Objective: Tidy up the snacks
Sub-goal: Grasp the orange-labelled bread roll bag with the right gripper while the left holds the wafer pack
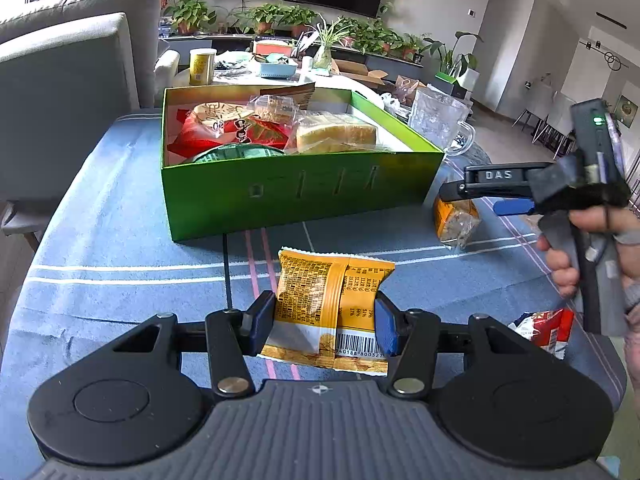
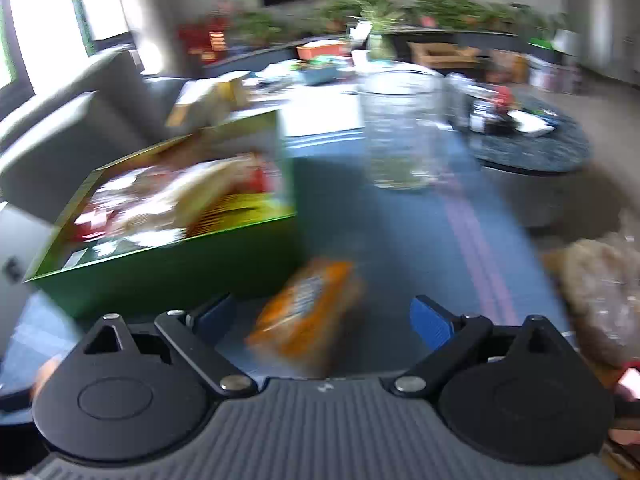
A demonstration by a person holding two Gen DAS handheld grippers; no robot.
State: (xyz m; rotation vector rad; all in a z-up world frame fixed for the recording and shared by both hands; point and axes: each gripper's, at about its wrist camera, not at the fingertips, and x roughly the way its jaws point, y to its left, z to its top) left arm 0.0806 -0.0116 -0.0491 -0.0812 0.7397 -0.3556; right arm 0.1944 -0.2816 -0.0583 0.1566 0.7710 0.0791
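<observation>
In the left wrist view my left gripper is shut on a yellow snack packet, with its blue pads pressing both sides over the blue striped tablecloth. Behind it stands an open green box holding several snacks, among them a wrapped cake slice. At the right, a hand holds my right gripper over a small orange packet. The right wrist view is blurred. There the right gripper stands wide open with the orange packet lying between its fingers, untouched, beside the green box.
A clear glass mug stands right of the box, also seen as the mug. A red and white packet lies at the near right. A brown bagged snack lies right of the right gripper. A grey sofa is at left.
</observation>
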